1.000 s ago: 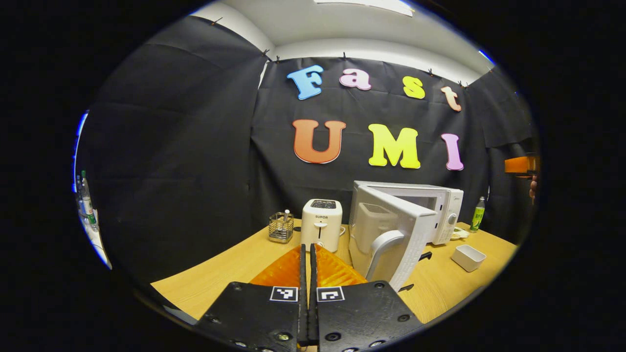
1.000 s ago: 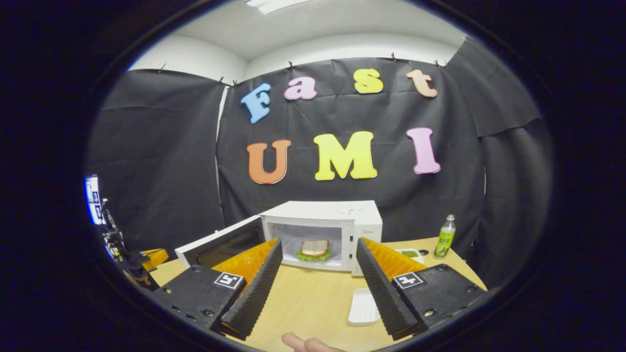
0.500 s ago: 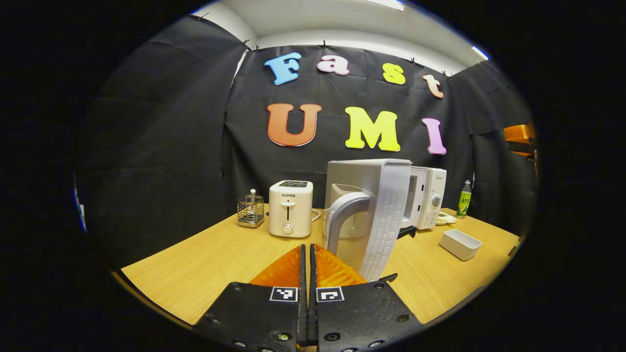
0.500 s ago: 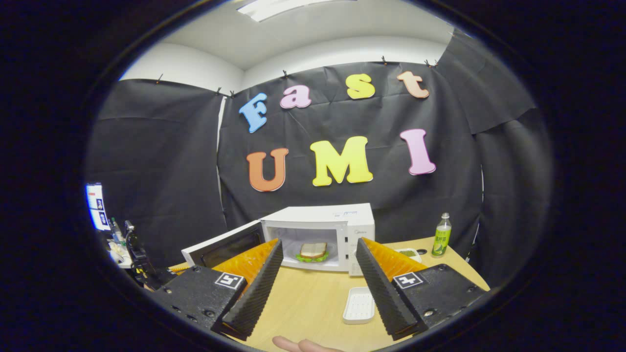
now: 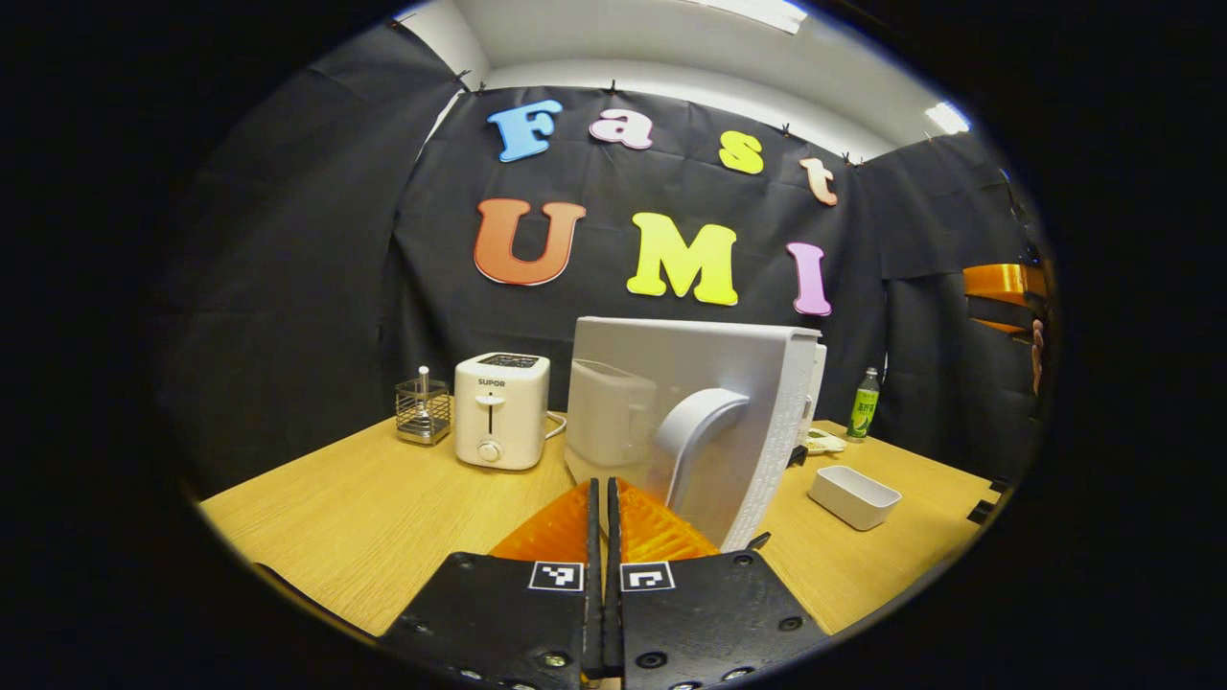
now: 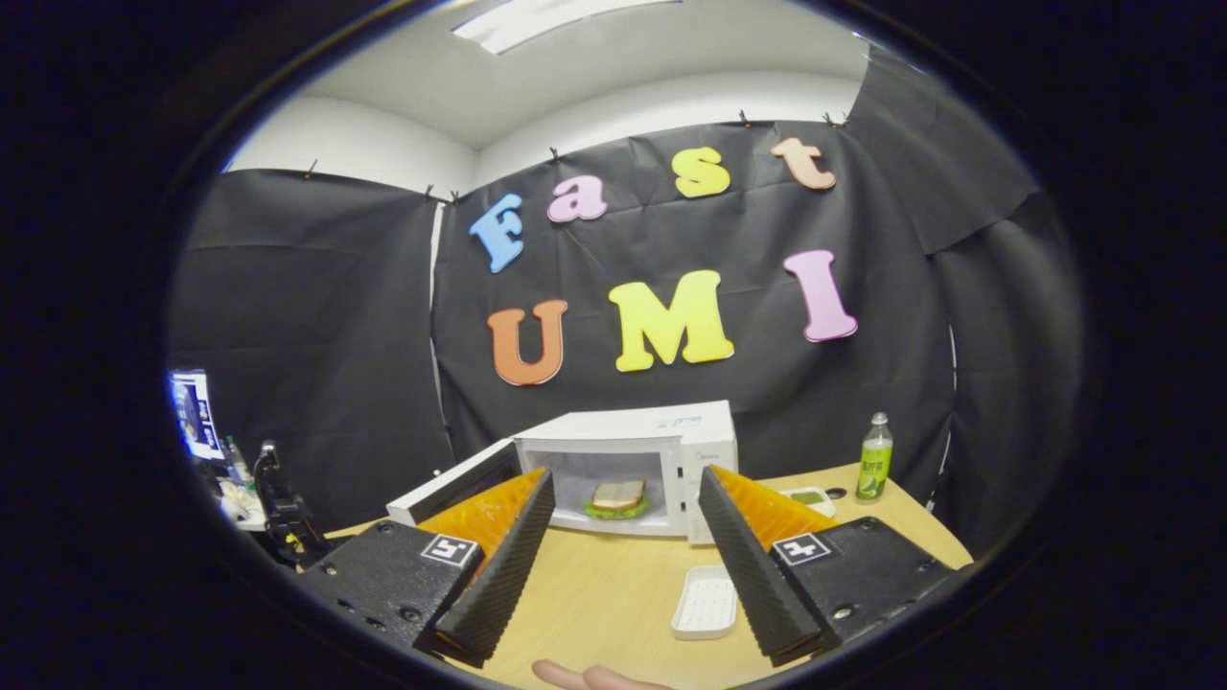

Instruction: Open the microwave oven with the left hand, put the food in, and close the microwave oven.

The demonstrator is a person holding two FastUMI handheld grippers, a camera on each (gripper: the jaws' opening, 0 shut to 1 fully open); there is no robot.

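White plastic meets you first in the left gripper view: the outer face of the microwave door (image 5: pixel 690 422), swung wide, stands just past your left gripper (image 5: pixel 604 508), with its curved handle (image 5: pixel 705 436) at about one o'clock from the tips. That gripper's fingers are pressed together with nothing between them, and whether the tips touch the door you cannot tell from here. On the wooden counter (image 5: pixel 383 508), a toaster (image 5: pixel 500 410) sits at eleven o'clock with a wire holder (image 5: pixel 423 410) beside it; a shallow white tray (image 5: pixel 854 496) lies at two o'clock, and a green bottle (image 5: pixel 866 405) stands farther back.

In the right gripper view, your right gripper (image 6: pixel 623 537) is spread wide and holds nothing, hanging well back from the microwave (image 6: pixel 637 465) at twelve o'clock. The sandwich (image 6: pixel 616 498) already rests inside the open cavity, so the food step looks done. The door (image 6: pixel 455 479) stands out at ten o'clock, and the white tray (image 6: pixel 706 604) lies on the counter between the fingers.

You're on the closing step, by the look of it. Next, set the joined left fingers against the outer door face near the handle and push it round on its hinge until it latches, keeping the right gripper clear of the opening.
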